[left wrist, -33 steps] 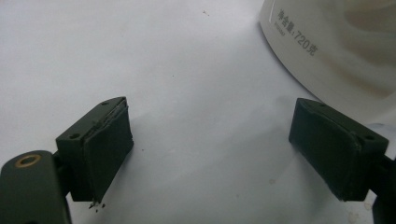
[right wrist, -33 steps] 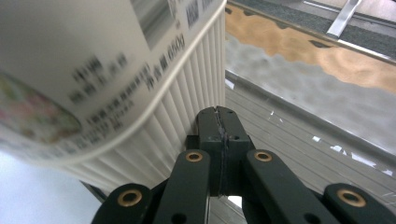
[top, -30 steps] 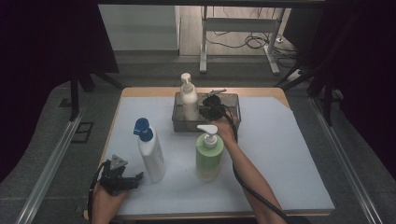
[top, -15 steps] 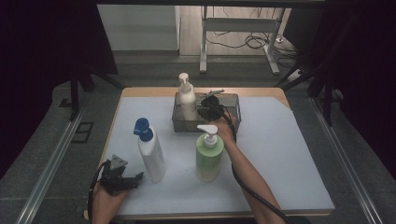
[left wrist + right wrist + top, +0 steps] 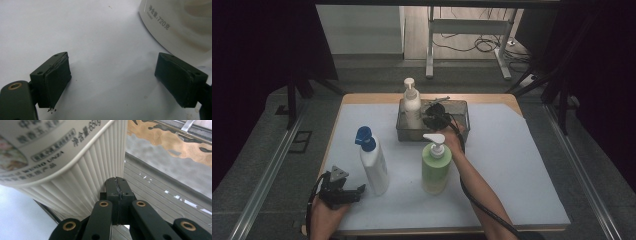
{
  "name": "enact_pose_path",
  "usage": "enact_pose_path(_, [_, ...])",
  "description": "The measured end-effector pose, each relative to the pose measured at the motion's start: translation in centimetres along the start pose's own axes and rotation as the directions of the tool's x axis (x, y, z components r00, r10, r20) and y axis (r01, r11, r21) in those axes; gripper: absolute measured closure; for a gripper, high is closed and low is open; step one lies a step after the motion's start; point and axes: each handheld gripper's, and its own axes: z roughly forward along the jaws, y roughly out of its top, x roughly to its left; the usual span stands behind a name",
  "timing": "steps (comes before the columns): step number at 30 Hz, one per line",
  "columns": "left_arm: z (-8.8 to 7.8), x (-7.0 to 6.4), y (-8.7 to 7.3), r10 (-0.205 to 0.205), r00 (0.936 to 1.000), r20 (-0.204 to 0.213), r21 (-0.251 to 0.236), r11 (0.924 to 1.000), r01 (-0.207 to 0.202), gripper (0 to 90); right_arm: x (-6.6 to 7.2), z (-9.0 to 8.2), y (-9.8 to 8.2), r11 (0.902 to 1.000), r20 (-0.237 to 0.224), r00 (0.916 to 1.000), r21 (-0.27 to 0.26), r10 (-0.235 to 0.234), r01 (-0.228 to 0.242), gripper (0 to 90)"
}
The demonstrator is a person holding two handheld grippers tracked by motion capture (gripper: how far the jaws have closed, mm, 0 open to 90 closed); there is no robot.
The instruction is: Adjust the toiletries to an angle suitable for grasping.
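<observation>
Nothing moved since earlier frame; right gripper point(image 5: 435, 118) closed, empty, nudging cream ribbed pump bottle point(image 5: 411, 106) inside grey metal basket point(image 5: 462, 111); left gripper point(image 5: 343, 191) wide open, empty, near-left, waiting

White bottle point(image 5: 180, 27) reads "720克"; ribbed bottle point(image 5: 62, 157) "650g" (partly cut off).

A cream ribbed plastic pump bottle point(image 5: 412, 107) stands in a dark grey metal mesh basket point(image 5: 462, 111); a green pump bottle point(image 5: 435, 167) and a blue-capped white bottle point(image 5: 373, 162) share the pale blue mat point(image 5: 512, 165).
</observation>
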Motion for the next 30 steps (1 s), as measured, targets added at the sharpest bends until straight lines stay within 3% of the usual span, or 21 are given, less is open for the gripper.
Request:
enact_pose_path(19, [0.00,0.01,0.00,0.000,1.0000,0.000,0.000,1.0000,0.000,12.8,-0.12,0.43,0.69,0.9996,0.005,0.9997,0.009,0.025,-0.026,89.3])
enact_pose_path(30, [0.00,0.01,0.00,0.000,1.0000,0.000,0.000,1.0000,0.000,12.8,0.44,0.74,0.91,0.9999,-0.001,0.9999,0.010,0.010,-0.010,89.3])
